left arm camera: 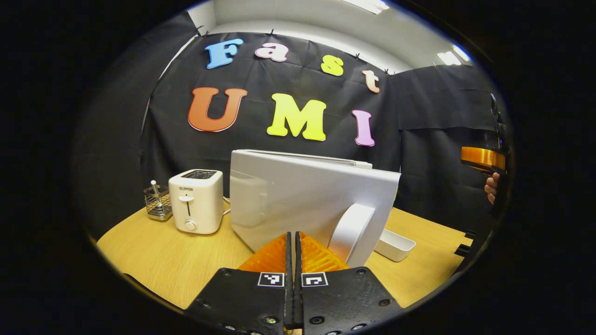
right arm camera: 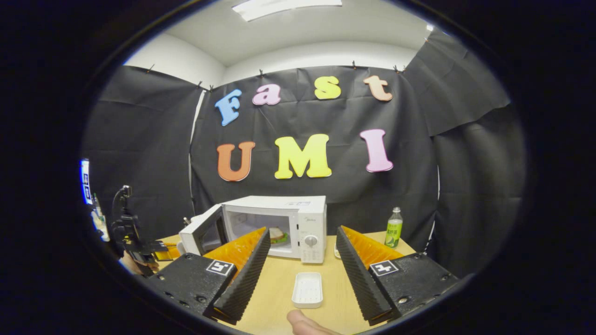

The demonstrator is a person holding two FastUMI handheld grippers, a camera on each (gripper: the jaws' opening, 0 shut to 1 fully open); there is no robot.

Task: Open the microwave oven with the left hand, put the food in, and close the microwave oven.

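Right gripper view shows my right gripper (right arm camera: 302,260) wide and empty at bottom center, the food (right arm camera: 278,235) inside the microwave (right arm camera: 307,218), while my left gripper (left arm camera: 294,253), fingers together near the door (left arm camera: 312,195), may slip and leave it ajar.

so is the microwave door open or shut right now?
Open. In the right gripper view the microwave door swings out to the left, the cavity shows, and the food sits inside.

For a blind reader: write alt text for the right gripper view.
A white microwave oven stands with its door open and a sandwich inside. The right claw, open, hovers above a white rectangular plastic tray on the wooden table.
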